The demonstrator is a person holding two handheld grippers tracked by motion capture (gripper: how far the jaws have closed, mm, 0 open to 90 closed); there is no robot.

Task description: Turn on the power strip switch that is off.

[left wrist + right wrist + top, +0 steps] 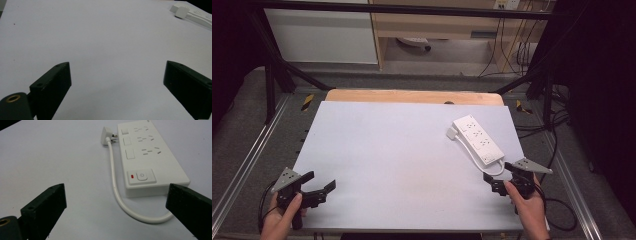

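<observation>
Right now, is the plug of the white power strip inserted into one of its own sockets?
No. In the right gripper view the plug lies on the table beside the power strip, its prongs bare.

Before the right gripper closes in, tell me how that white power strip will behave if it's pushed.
The power strip lies flat and boxy, so it should slide, not roll or tip. Its smooth casing may slip between jaws. The looped cable looks bendy and will likely trail, dragging the plug.
</observation>
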